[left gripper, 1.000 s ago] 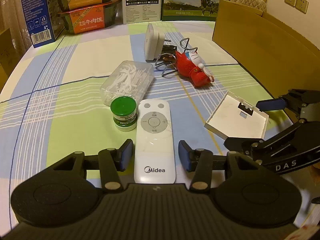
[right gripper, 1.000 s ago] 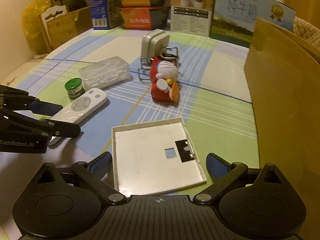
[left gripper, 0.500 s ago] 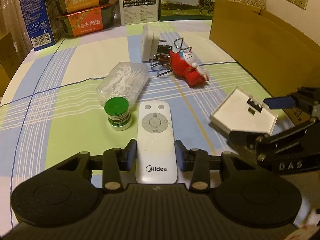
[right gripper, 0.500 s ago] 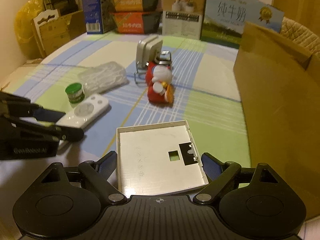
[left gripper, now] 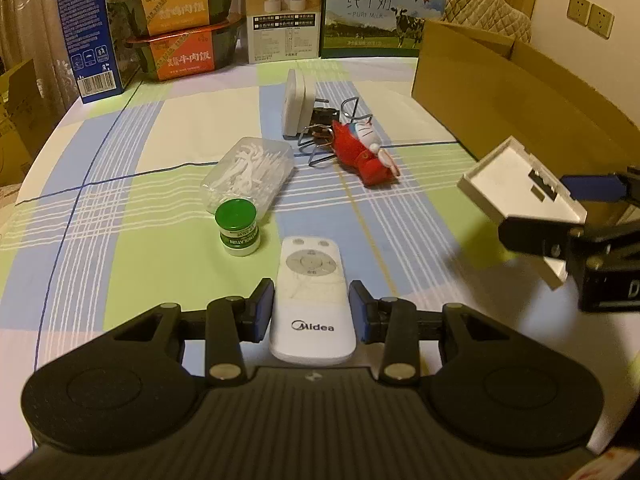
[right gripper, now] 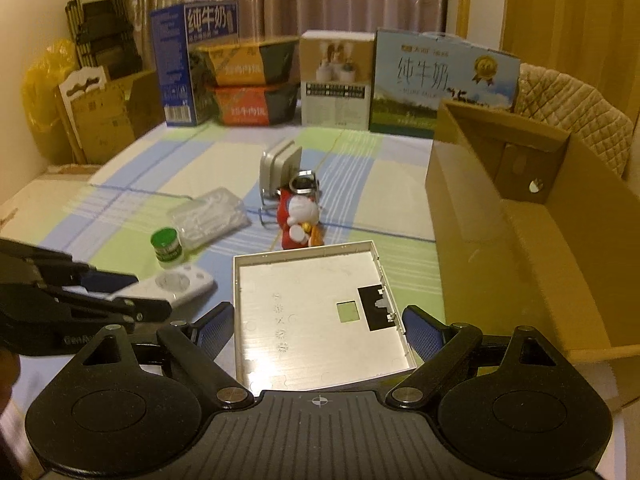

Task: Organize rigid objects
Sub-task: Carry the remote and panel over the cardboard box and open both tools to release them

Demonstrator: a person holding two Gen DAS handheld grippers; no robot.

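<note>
The white remote [left gripper: 313, 300] sits between the fingers of the left gripper [left gripper: 312, 312], whose blue pads are clamped against its two long sides; its button end points away from the gripper over the checked surface [left gripper: 132, 200]. The flat white panel [right gripper: 320, 312] is gripped edge to edge by the fingers of the right gripper [right gripper: 318, 330], which stand wide and press on its left and right rims, and it hangs tilted above the surface. Ahead of the left fingers, just left of the remote's tip, stands a green-capped jar [left gripper: 237, 229], with a clear box of floss picks [left gripper: 250, 174] behind it. Further ahead lie a red toy figure [left gripper: 366, 152], wire clips [left gripper: 320, 140] and a white adapter [left gripper: 296, 102]. A cardboard box [right gripper: 520, 216] stands open to the right of the right fingers.
</note>
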